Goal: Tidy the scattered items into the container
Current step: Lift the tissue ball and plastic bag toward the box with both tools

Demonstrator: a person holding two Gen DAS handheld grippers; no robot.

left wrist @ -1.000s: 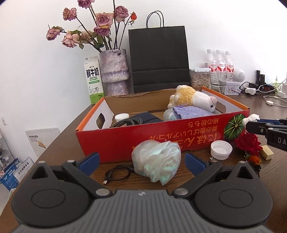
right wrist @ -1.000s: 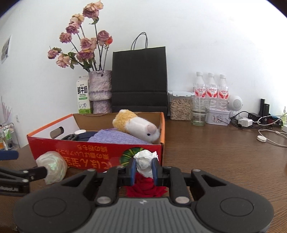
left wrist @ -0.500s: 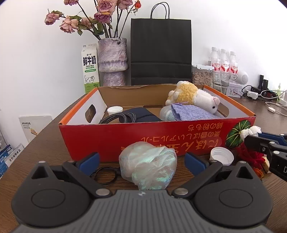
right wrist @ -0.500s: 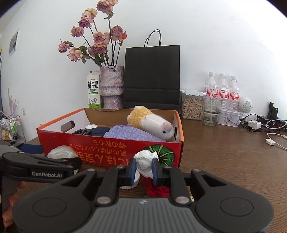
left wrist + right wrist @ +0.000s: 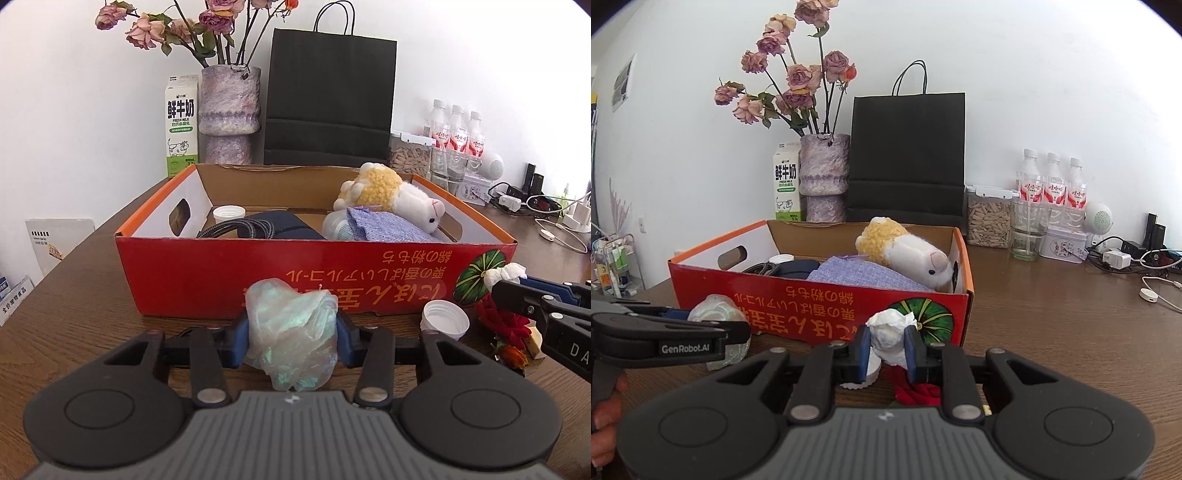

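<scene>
Scattered items sit in front of the red cardboard box point(image 5: 258, 280) on the wooden table point(image 5: 74, 314). Through my left wrist camera, my left gripper point(image 5: 291, 338) has its jaws closing around a crumpled iridescent plastic bag point(image 5: 291, 332), and both blue pads already touch its sides. The bag stands just in front of the box's near wall. To its right a white bottle cap point(image 5: 445, 319) lies open side up on the table, near a red fabric rose point(image 5: 502, 325). My right gripper point(image 5: 517, 286) reaches in from the right edge, pinching a white tissue wad point(image 5: 504, 275) beside the box's pumpkin picture. Inside the box I see a plush toy point(image 5: 388, 195), a purple cloth point(image 5: 384, 229), a dark pouch point(image 5: 280, 227) with a braided cable, and another white cap point(image 5: 229, 214).

Through my right wrist camera, my right gripper point(image 5: 886, 349) has its jaws narrow, clamped on the white tissue wad point(image 5: 890, 336), held in front of the box's point(image 5: 827, 299) right corner. Below it lie the red rose point(image 5: 916, 391) and the bottle cap point(image 5: 857, 380), mostly hidden by my fingers. At the left, my left gripper point(image 5: 738, 328) sits at the plastic bag point(image 5: 716, 314), and part of a hand point(image 5: 605, 424) shows at the edge.
</scene>
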